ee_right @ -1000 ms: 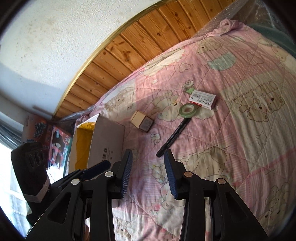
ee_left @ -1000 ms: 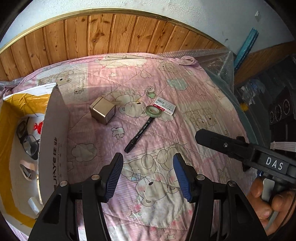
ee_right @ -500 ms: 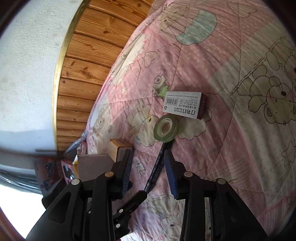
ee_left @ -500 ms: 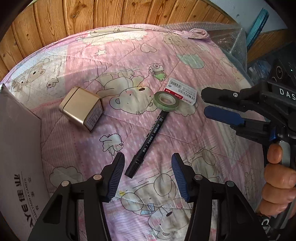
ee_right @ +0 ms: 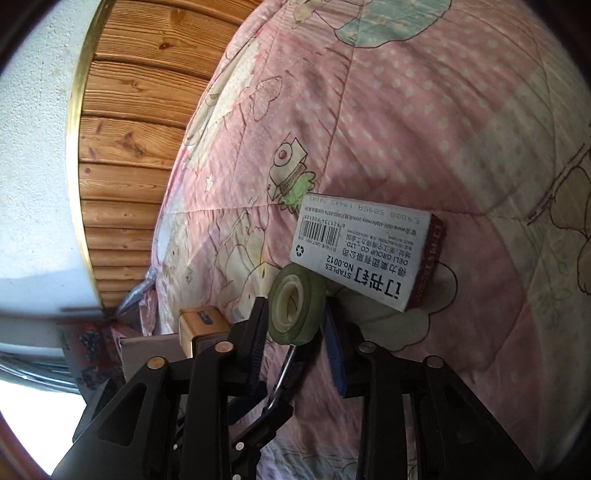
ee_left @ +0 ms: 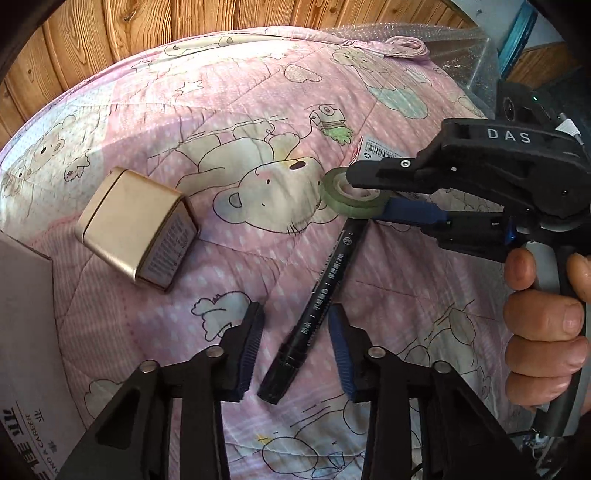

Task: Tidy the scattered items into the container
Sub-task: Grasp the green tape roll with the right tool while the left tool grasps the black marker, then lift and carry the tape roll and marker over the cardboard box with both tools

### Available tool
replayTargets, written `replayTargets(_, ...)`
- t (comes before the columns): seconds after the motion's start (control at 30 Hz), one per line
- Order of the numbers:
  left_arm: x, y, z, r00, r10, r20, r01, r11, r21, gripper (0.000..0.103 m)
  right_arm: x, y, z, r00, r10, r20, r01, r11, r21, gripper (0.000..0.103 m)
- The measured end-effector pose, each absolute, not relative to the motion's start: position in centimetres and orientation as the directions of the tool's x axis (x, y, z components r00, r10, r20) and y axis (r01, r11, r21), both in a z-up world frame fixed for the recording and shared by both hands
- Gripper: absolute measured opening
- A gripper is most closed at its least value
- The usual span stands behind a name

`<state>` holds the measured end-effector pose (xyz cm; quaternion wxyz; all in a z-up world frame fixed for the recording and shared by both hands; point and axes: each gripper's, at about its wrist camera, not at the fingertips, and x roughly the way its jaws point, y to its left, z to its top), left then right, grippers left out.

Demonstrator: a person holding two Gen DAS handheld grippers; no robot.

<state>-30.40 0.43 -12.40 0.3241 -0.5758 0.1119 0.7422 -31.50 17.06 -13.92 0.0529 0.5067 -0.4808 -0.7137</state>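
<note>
A black marker pen [ee_left: 317,306] lies on the pink quilt [ee_left: 258,122]. Its lower end sits between the fingers of my open left gripper [ee_left: 295,325]. The pen's far tip runs under a green tape roll [ee_left: 332,195]. My right gripper [ee_left: 373,195] comes in from the right with one finger on each side of that roll. In the right wrist view the tape roll [ee_right: 297,312] fills the gap of the right gripper [ee_right: 295,328], which stands open. A white staples box [ee_right: 365,251] lies just beyond the tape.
A gold box [ee_left: 136,229] lies left of the pen, also showing as a gold box [ee_right: 201,325] in the right wrist view. A cardboard container [ee_left: 22,332] stands at the left edge. A hand [ee_left: 543,325] holds the right gripper's handle. Wooden panelling [ee_left: 147,33] backs the bed.
Both grippers have come down close to the quilt. The left one now straddles the pen's lower end, and the right one has moved in around the tape roll.
</note>
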Motion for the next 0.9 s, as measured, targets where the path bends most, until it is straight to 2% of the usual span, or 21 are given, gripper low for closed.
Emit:
replayTargets(0.3,-30.0,0.4,-11.1,-0.102,0.395,-0.913,-0.626,-0.738,-0.250,0.014,-31.3,17.4,-12.2,-0.534,-0.563,-0.631,-0.389,-0.500,0.774,0.011)
replayTargets(0.9,-26.6,-4.6,-6.3,-0.154,0.425,-0.892,-0.561,-0.781,-0.275,0.014,-26.0,14.4,-9.0,-0.512,-0.557,-0.654,-0.359,-0.552,0.752,0.010)
